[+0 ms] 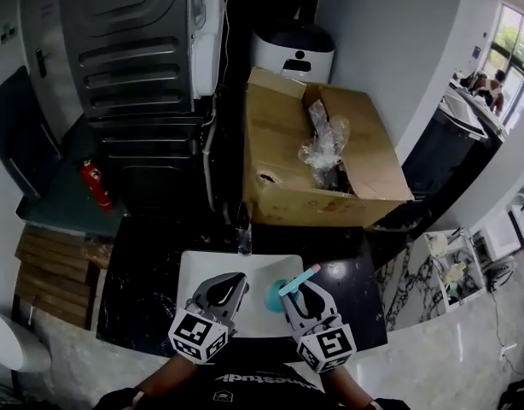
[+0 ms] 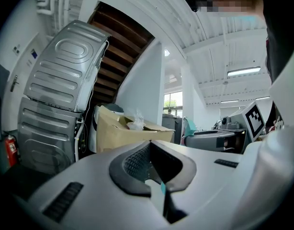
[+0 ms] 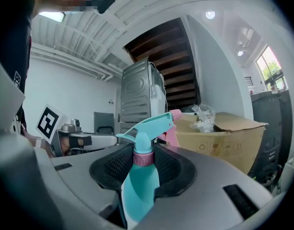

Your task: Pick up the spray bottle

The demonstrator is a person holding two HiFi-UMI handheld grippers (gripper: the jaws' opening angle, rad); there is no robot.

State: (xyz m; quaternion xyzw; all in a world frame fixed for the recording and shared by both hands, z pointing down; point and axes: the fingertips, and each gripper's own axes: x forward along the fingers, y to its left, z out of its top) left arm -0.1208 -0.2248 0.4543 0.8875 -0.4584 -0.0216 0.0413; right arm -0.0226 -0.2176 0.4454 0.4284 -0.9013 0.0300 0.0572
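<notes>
The spray bottle (image 1: pixel 276 295) is teal with a pink collar and a pink nozzle tip. My right gripper (image 1: pixel 298 297) is shut on it and holds it upright over the white sink basin (image 1: pixel 202 272). In the right gripper view the bottle (image 3: pixel 141 188) fills the gap between the black pads (image 3: pixel 172 169), and its trigger head points up and to the right. To the left of it, my left gripper (image 1: pixel 230 285) hovers over the same basin. Its jaws are shut with nothing between them (image 2: pixel 155 172). The right gripper's marker cube (image 2: pixel 256 120) shows at the right of the left gripper view.
A faucet (image 1: pixel 243 231) stands at the basin's far edge on a dark marble counter (image 1: pixel 138 297). Behind it are an open cardboard box (image 1: pixel 330 178) with crumpled plastic, a grey appliance (image 1: pixel 134 67), a white appliance (image 1: pixel 293 51) and a red fire extinguisher (image 1: pixel 95 184).
</notes>
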